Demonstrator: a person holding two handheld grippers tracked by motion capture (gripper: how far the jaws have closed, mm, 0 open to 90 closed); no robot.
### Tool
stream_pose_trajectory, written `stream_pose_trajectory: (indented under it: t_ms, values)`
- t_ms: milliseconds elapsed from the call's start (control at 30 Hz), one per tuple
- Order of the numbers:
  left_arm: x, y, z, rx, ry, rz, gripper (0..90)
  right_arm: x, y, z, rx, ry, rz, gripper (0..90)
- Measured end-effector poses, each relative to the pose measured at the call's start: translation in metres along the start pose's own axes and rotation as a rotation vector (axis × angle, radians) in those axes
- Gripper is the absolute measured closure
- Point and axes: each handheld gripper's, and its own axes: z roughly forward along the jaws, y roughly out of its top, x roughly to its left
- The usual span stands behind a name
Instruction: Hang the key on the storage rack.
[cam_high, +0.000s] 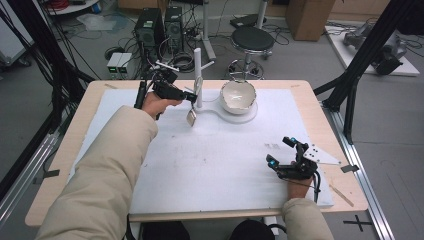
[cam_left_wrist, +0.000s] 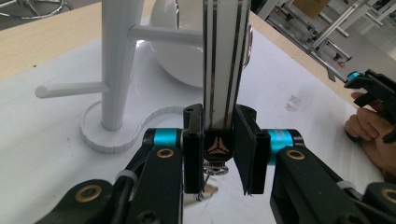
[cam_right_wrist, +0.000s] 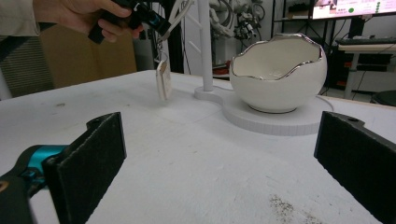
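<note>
White strap w/ dangling tag (cam_high: 191, 116) pinched in left gripper (cam_left_wrist: 219, 149), held up beside stand (cam_high: 198, 75) near bowl (cam_high: 238, 96). Right gripper (cam_high: 286, 153) wide, idle on worktop (cam_high: 210, 165). Step prob: hanging strap on a peg; next needs lift & alignment.

The high view looks forward and down from above the person's near side onto the whole surface (cam_high: 210, 170). The left gripper view sits close at the far left, facing right past the white stand (cam_left_wrist: 116, 65). The right gripper view looks low from the near right toward the far side; all three share the stand and the bowl (cam_right_wrist: 278, 74).
</note>
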Motion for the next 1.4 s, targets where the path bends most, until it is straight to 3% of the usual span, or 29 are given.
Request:
stream_pose_trajectory:
  t_ms: [167,700,1000,1400]
  values:
    - [0.006,-0.002,0.001,0.000,-0.006,-0.041,74.2,0.000,0.000,0.000,0.001,0.001,0.005,1.3]
    - [0.015,-0.007,0.008,0.009,0.004,-0.094,74.1,0.000,0.000,0.000,0.000,0.002,0.006,1.2]
    - [0.016,-0.009,0.014,0.024,0.027,-0.100,74.1,0.000,0.000,0.000,-0.001,0.000,0.000,1.3]
    - [0.016,-0.013,0.019,0.023,0.063,-0.049,73.2,0.000,0.000,0.000,-0.001,0.000,0.001,1.3]
